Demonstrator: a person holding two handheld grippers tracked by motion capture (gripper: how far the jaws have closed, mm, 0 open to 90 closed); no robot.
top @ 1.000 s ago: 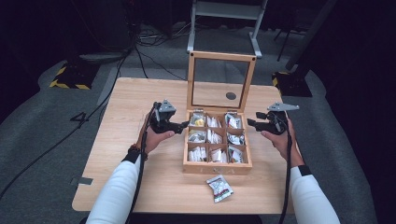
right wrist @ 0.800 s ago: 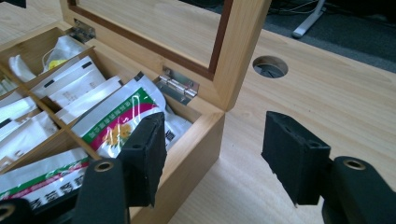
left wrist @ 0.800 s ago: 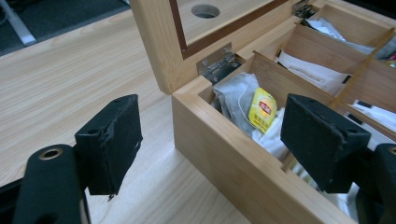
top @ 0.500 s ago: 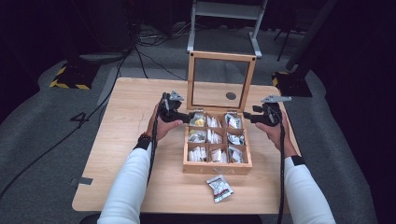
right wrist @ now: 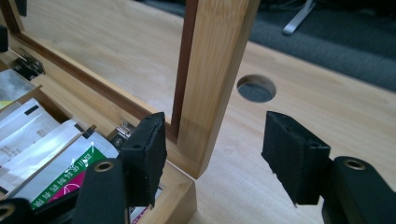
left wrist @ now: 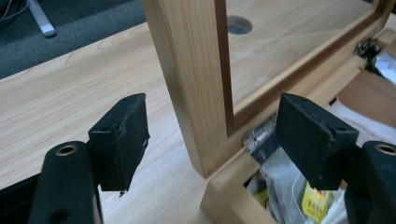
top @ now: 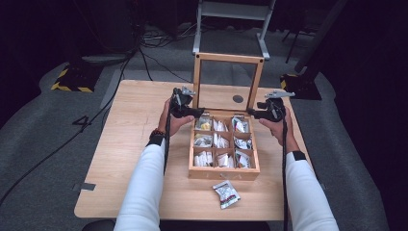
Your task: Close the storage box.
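Lid upright between open claws (packet writing illegible).

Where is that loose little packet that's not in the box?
In the high view the loose packet lies flat on the table, just in front of the wooden box, between the person's forearms.

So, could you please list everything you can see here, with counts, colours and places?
Table: one, light wood, under everything.
Box: one, wooden, nine compartments, table middle.
Lid: one, wooden frame with clear pane, standing upright behind the box.
Tea bags: many, mostly white and silver, in the compartments.
Loose packet: one, silver, on the table before the box.
Hole: one, round, in the table behind the lid.
Left gripper: black, open around the lid's left post.
Right gripper: black, open around the right post.
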